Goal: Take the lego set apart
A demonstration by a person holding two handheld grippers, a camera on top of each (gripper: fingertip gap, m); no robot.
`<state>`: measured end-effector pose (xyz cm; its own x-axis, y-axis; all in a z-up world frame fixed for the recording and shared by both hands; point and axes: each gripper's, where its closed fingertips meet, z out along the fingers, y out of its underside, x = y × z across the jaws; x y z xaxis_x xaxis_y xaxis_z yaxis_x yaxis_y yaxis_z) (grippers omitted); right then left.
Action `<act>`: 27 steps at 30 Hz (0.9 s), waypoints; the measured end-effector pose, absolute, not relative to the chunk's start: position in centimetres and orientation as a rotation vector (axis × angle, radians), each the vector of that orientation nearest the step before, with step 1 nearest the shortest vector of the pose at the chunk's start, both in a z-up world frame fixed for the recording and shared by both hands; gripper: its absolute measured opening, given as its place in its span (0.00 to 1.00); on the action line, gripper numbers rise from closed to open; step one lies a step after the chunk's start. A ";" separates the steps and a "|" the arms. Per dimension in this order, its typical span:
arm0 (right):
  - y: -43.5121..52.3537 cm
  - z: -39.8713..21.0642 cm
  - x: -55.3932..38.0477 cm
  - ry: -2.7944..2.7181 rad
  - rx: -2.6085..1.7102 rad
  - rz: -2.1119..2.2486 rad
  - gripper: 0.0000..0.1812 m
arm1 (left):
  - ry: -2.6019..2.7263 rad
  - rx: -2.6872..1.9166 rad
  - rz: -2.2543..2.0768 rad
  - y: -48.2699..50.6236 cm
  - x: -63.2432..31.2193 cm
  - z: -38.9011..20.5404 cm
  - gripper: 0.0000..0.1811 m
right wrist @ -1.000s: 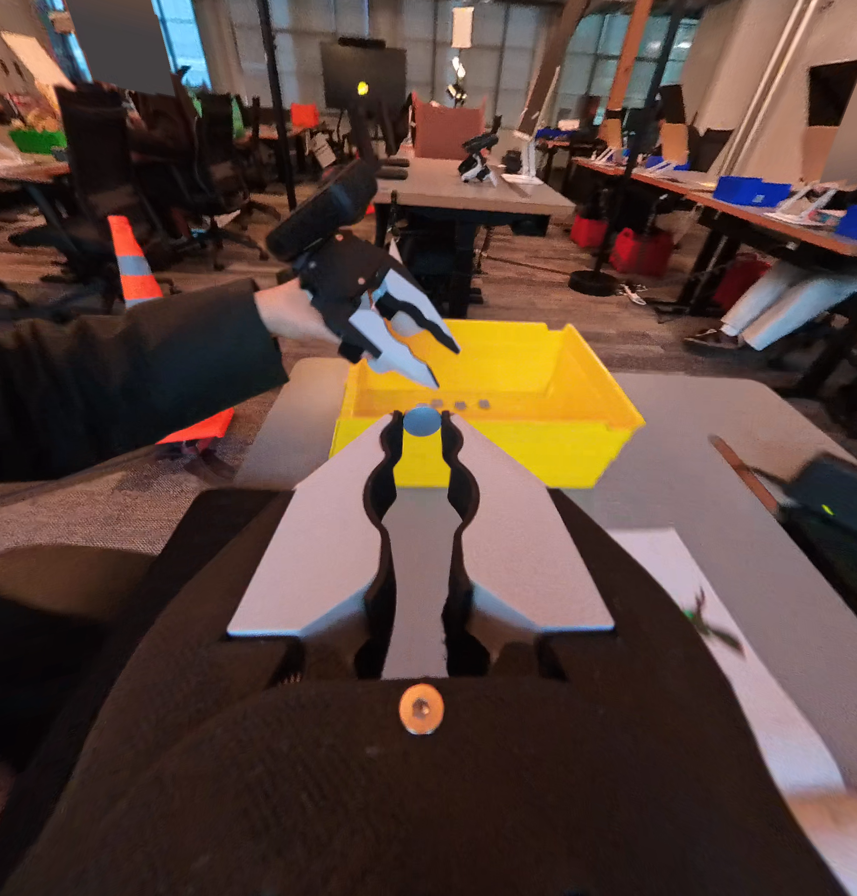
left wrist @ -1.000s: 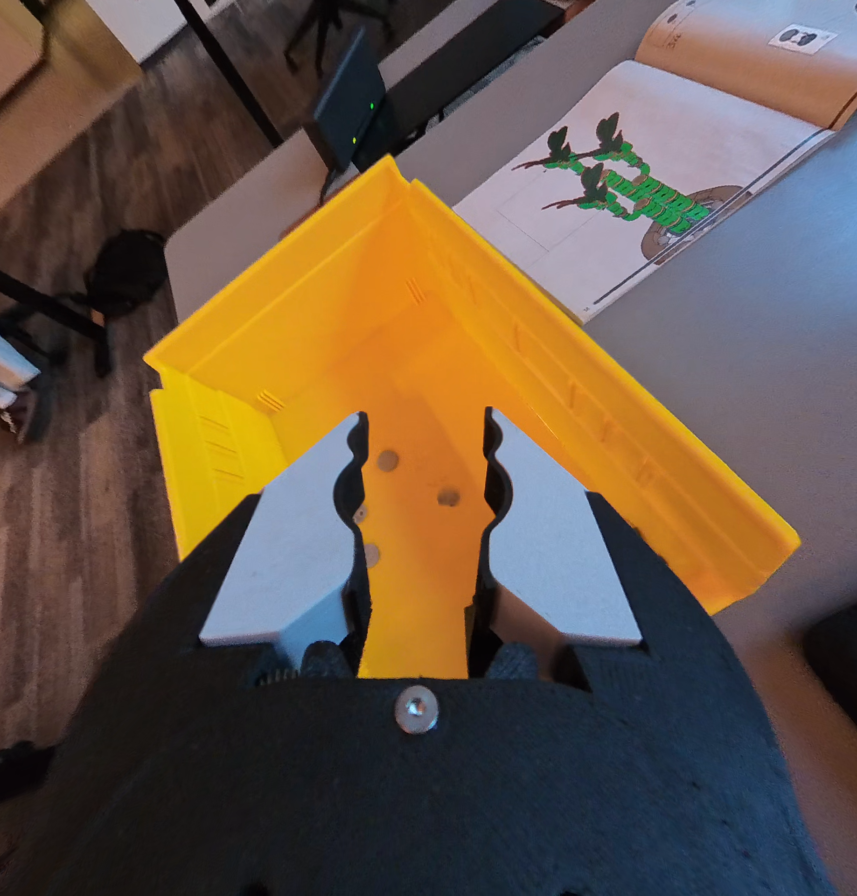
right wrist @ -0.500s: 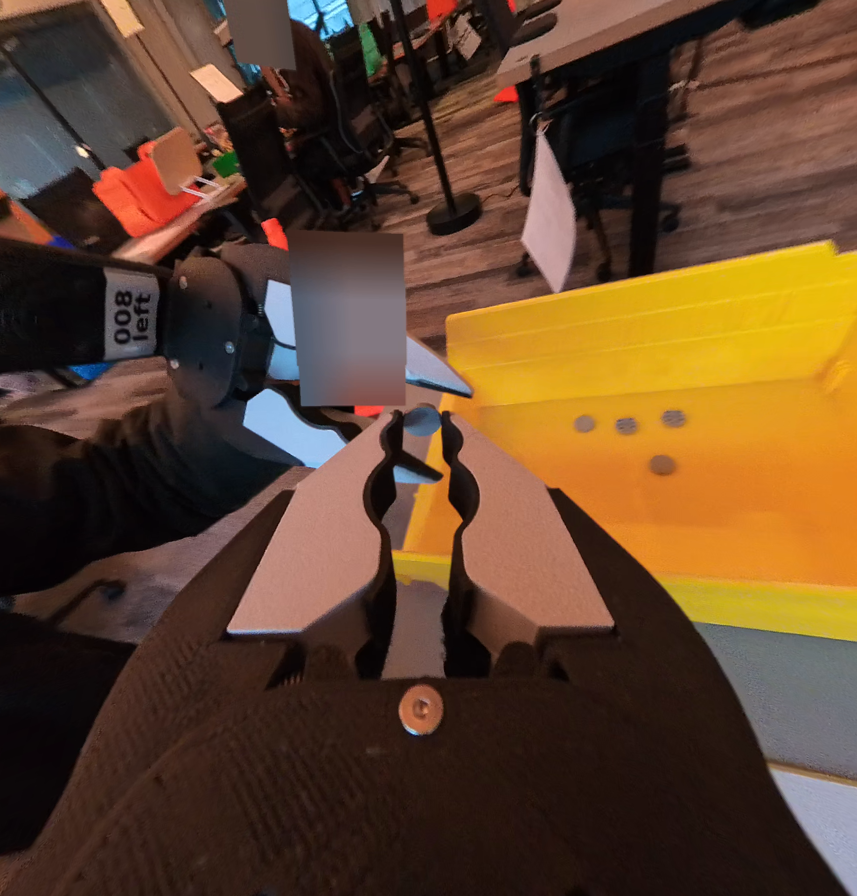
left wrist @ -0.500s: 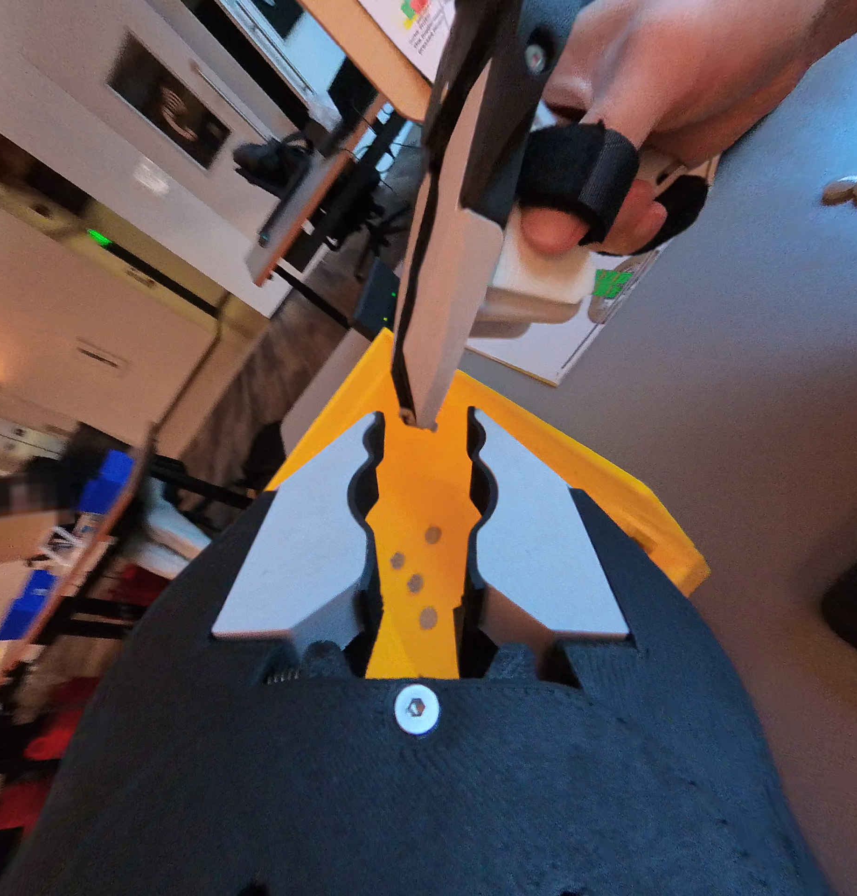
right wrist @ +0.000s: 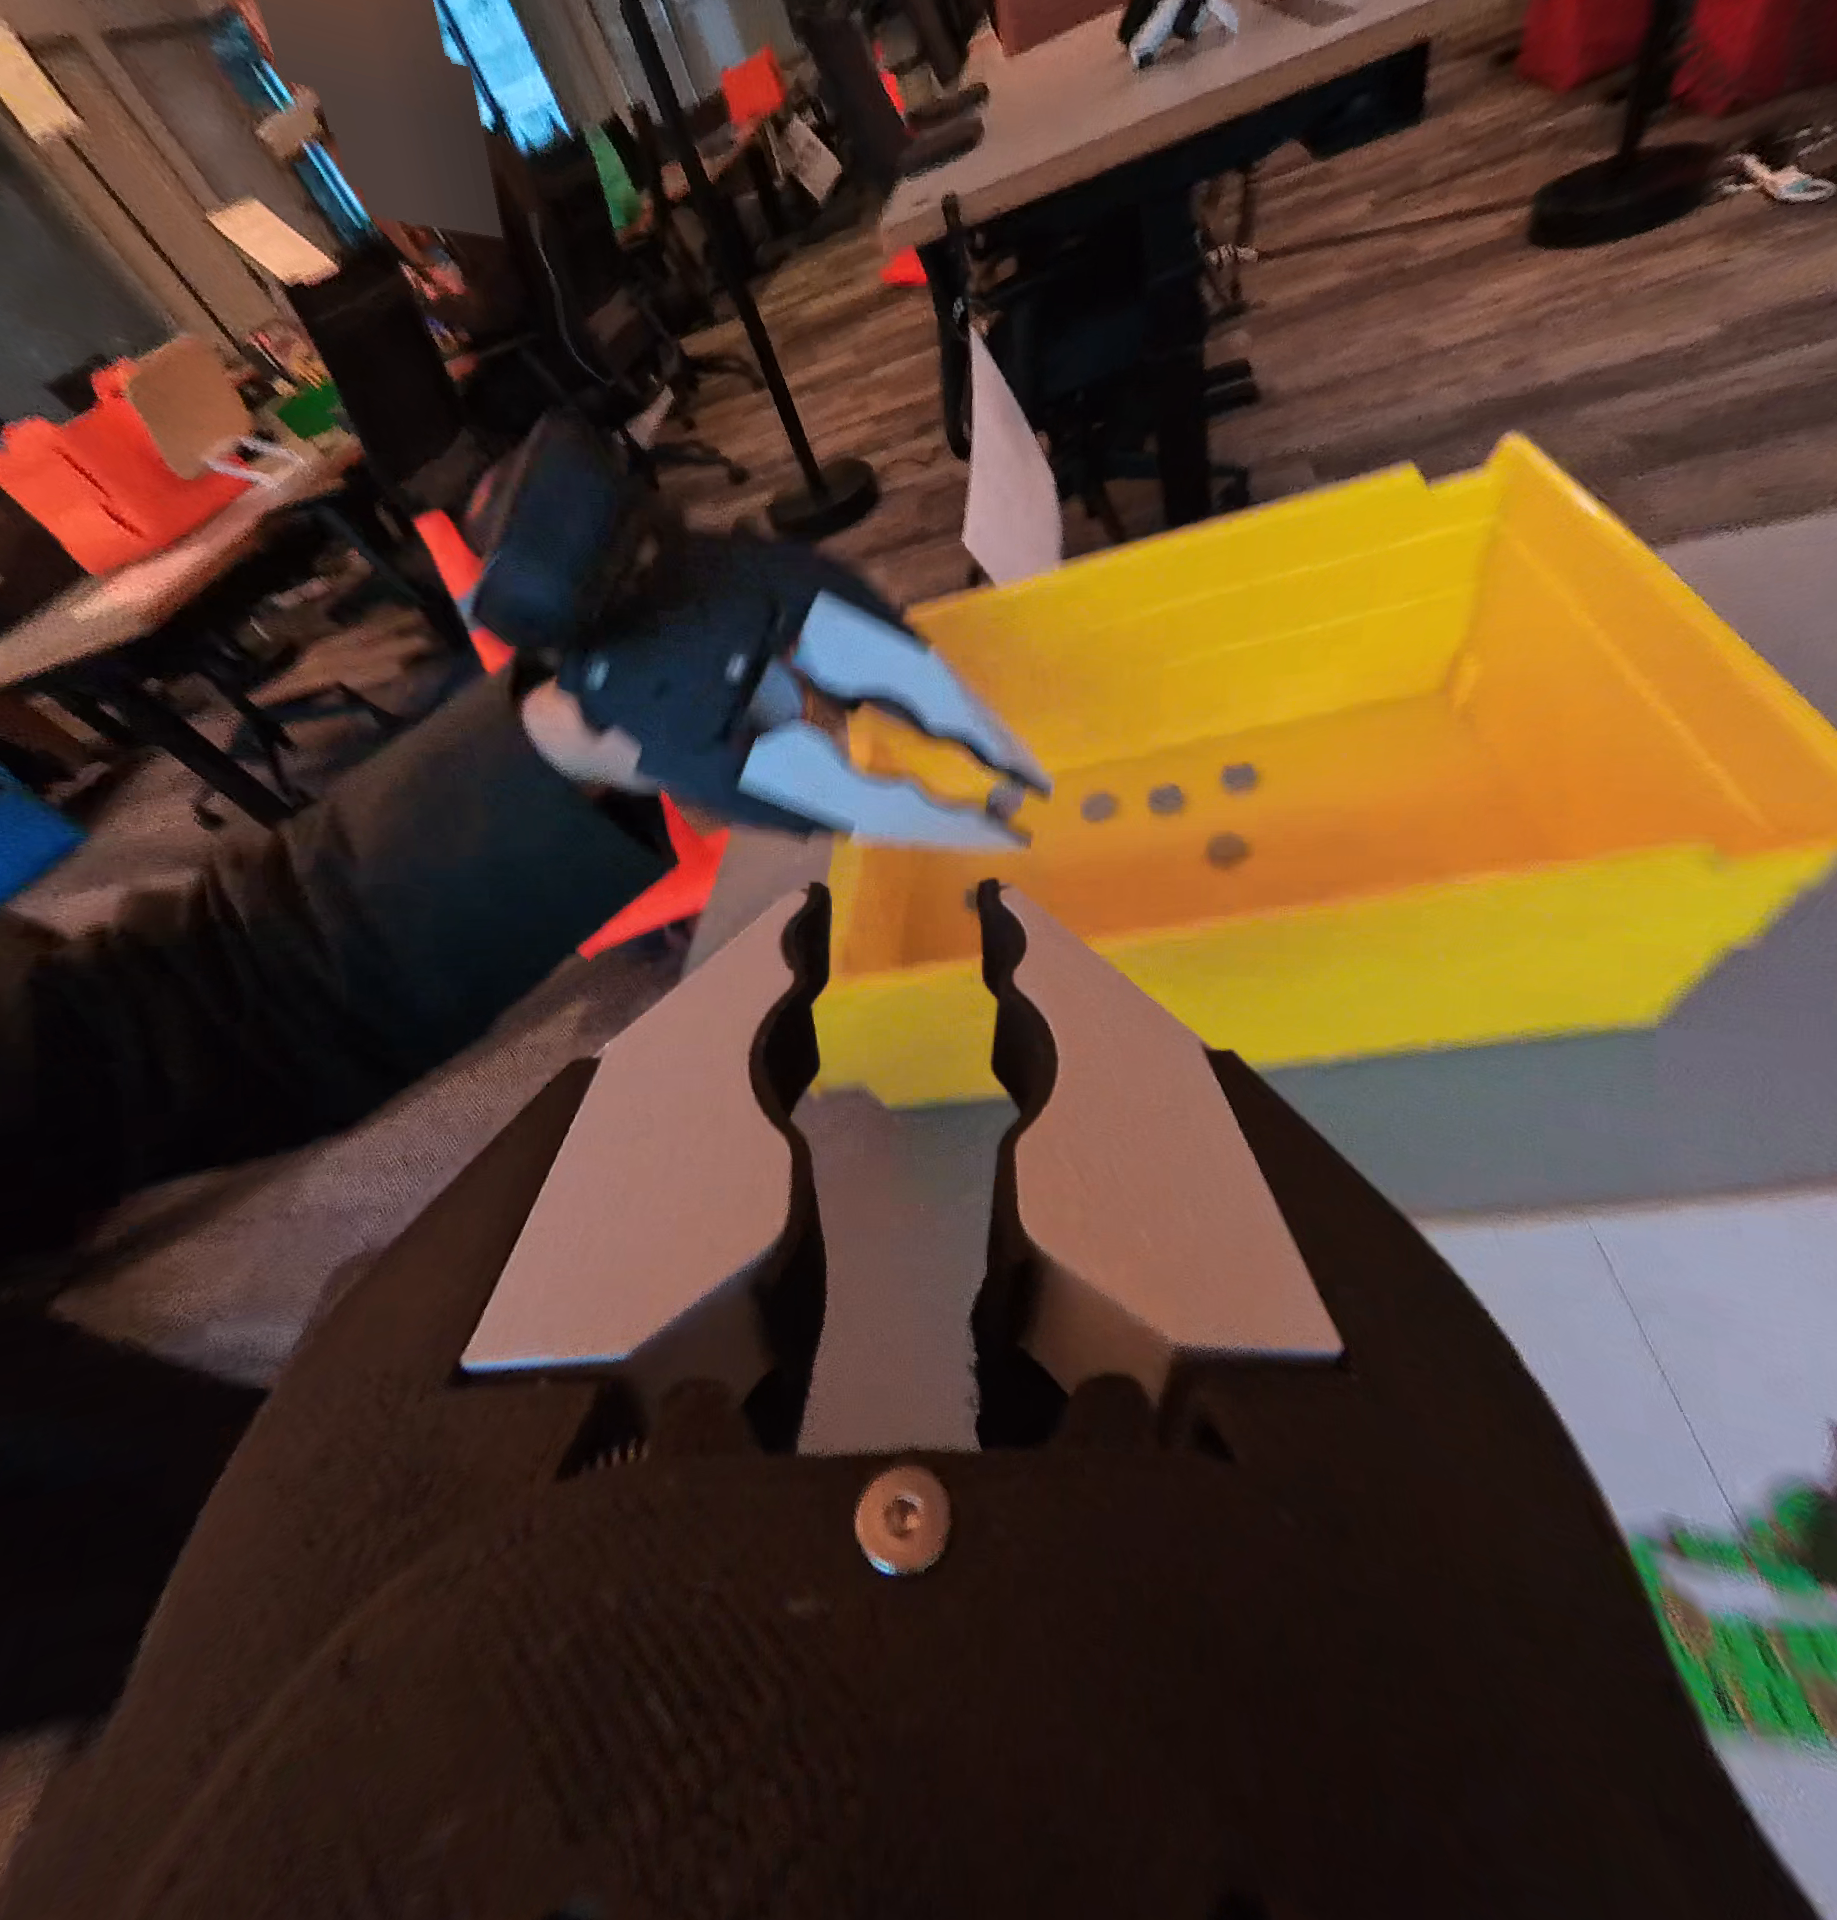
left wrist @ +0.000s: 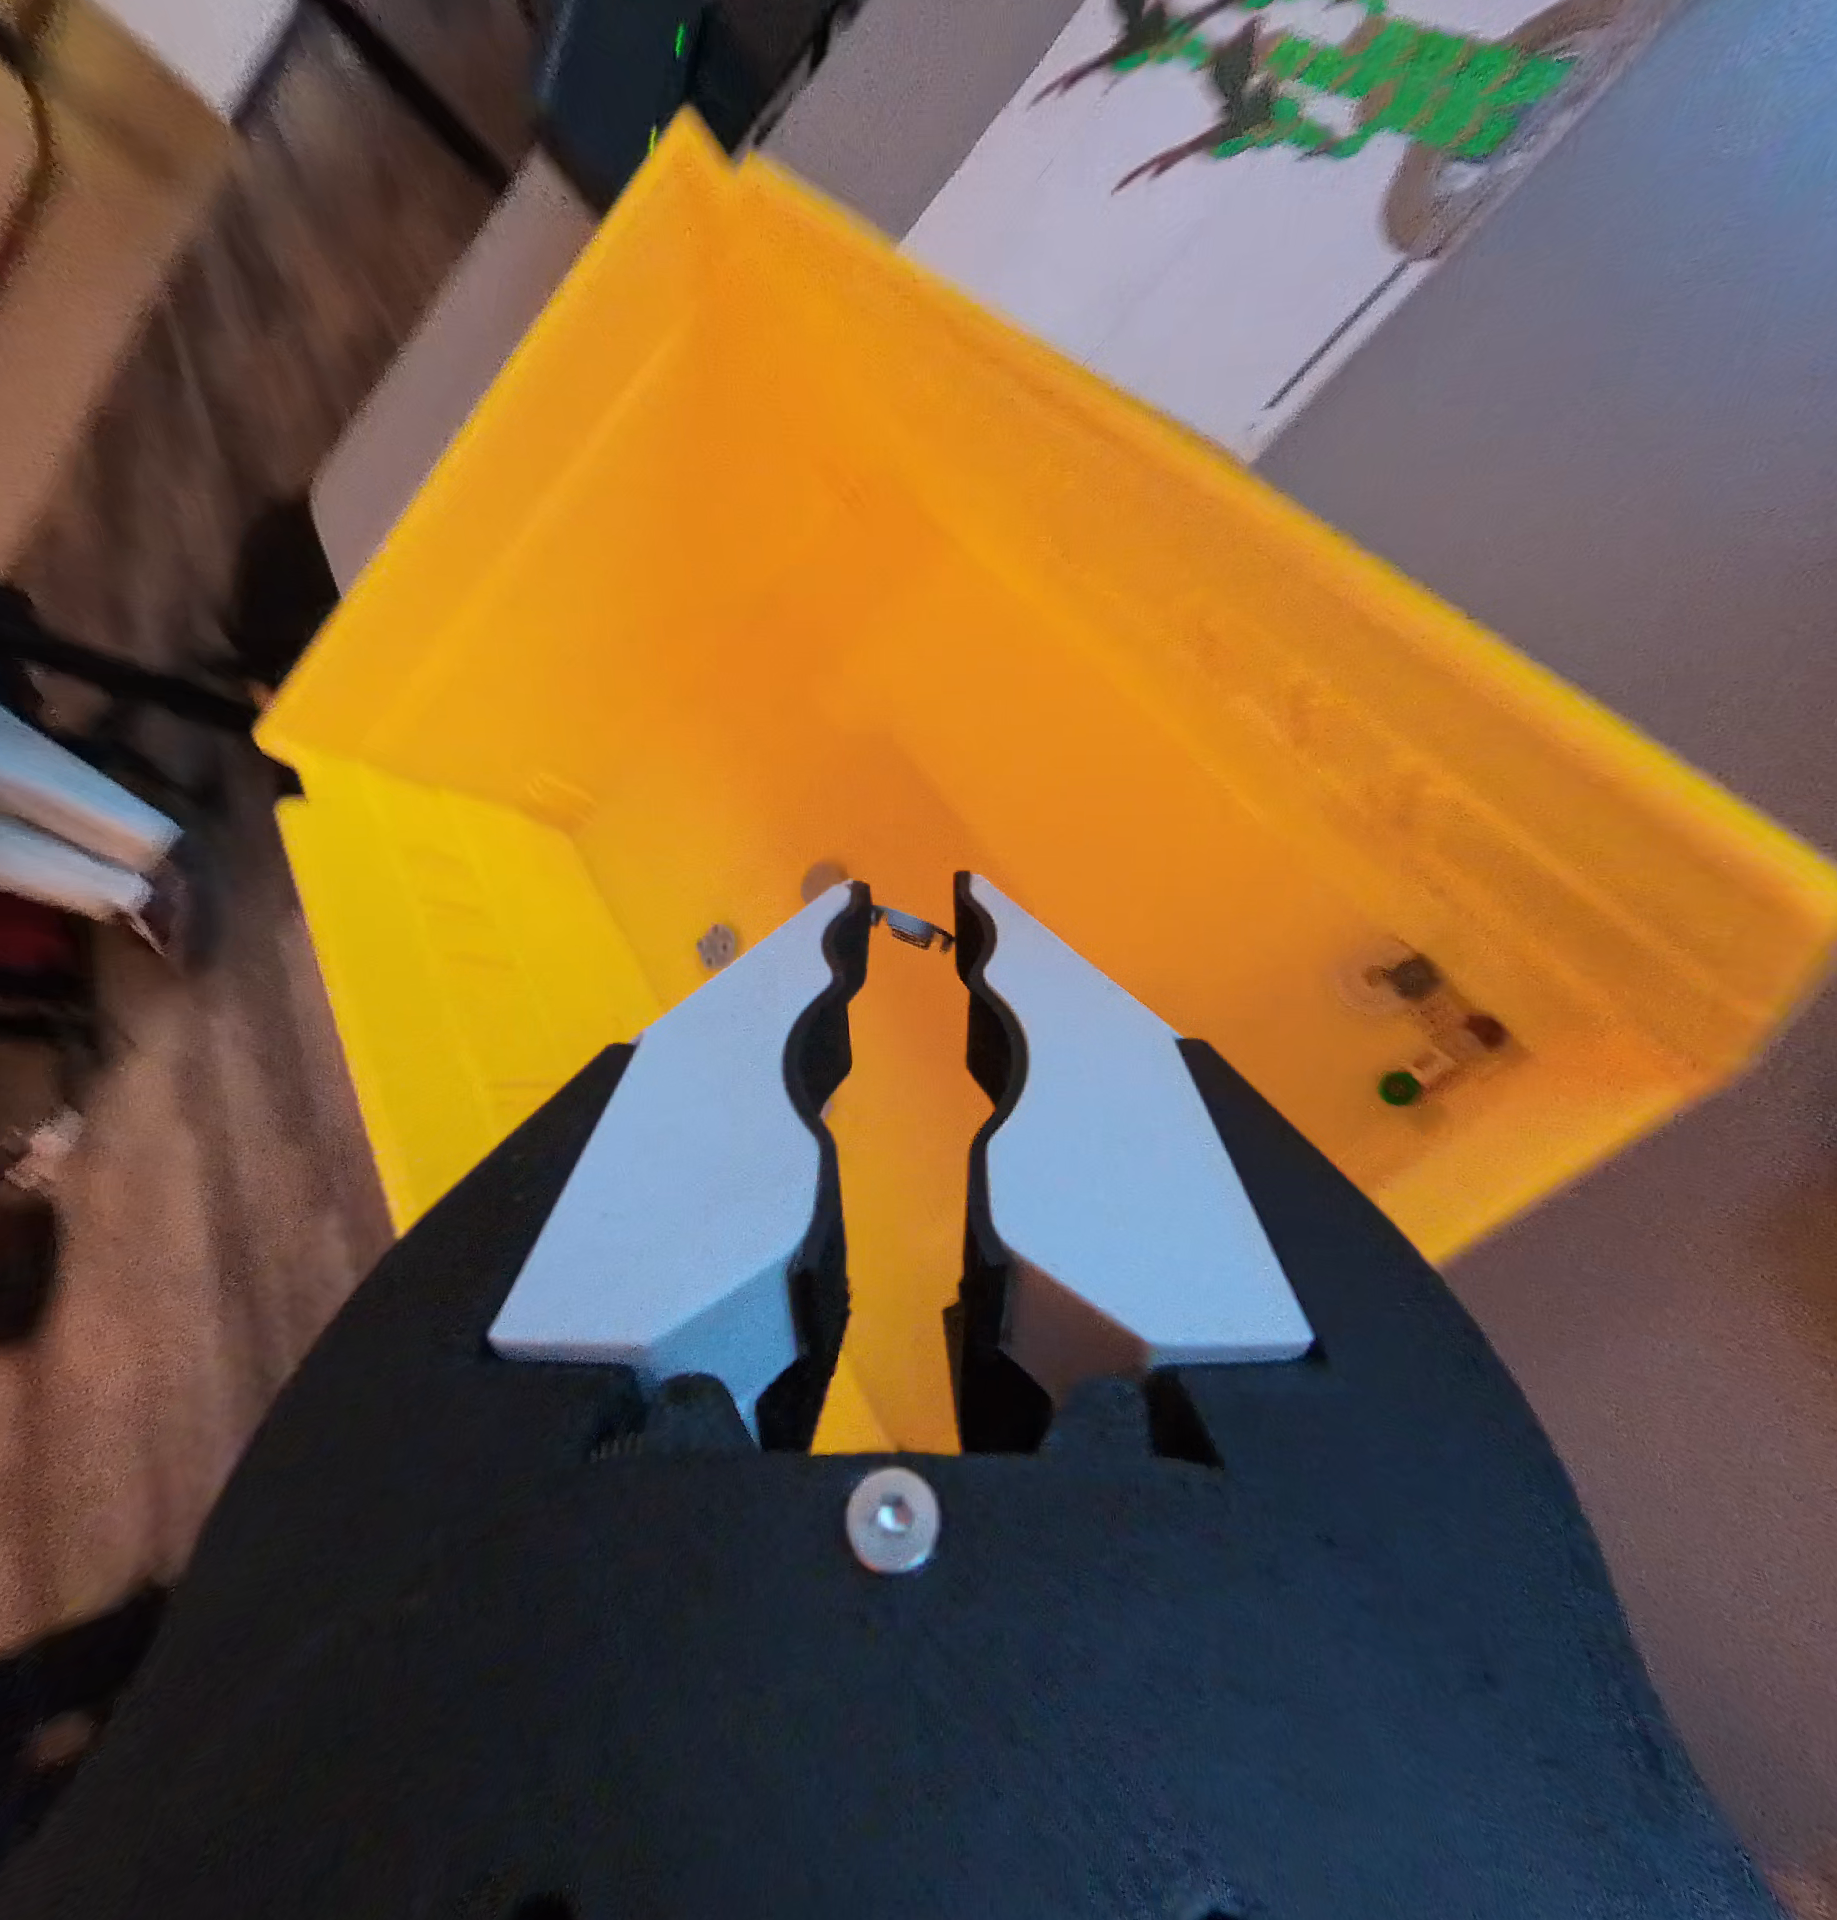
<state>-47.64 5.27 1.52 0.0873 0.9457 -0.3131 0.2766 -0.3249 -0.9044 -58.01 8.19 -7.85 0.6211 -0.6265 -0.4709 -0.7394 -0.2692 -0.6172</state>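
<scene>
A yellow bin (left wrist: 997, 540) stands on the grey table, also seen in the right wrist view (right wrist: 1309, 966). My left gripper (left wrist: 909, 904) is shut on a small grey round lego piece (left wrist: 909, 930) and holds it over the bin's inside; it also shows in the right wrist view (right wrist: 1013, 810). Several grey round pieces (right wrist: 1165, 798) lie on the bin floor. A few other small pieces (left wrist: 1413, 997), one of them green, lie at the bin's right end. My right gripper (right wrist: 900, 899) is open and empty, just short of the bin's near wall.
An open instruction booklet (left wrist: 1257, 208) lies on the table beside the bin, also at the lower right in the right wrist view (right wrist: 1672, 1403). A black device with a green light (left wrist: 623, 62) sits past the bin. A dark sleeve (right wrist: 270, 987) reaches in from the left. There is about 15 cm between the tips of the two grippers.
The small grey round piece has gone from my right gripper's tips to my left gripper's. The right gripper has opened and drawn back. The left gripper has swung over the bin.
</scene>
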 end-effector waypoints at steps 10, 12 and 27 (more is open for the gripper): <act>3.9 -3.1 -28.4 -1.216 -1.848 0.706 0.16 | 0.743 -2.082 -0.019 10.3 -58.9 -5.6 0.30; 5.1 -4.0 -23.8 -1.156 -1.884 0.570 0.16 | 0.693 -2.022 -0.137 9.3 -56.5 -3.2 0.27; 0.4 -15.0 -23.0 -1.560 -1.794 0.685 0.18 | 0.783 -1.689 -0.747 9.5 -26.6 2.3 0.21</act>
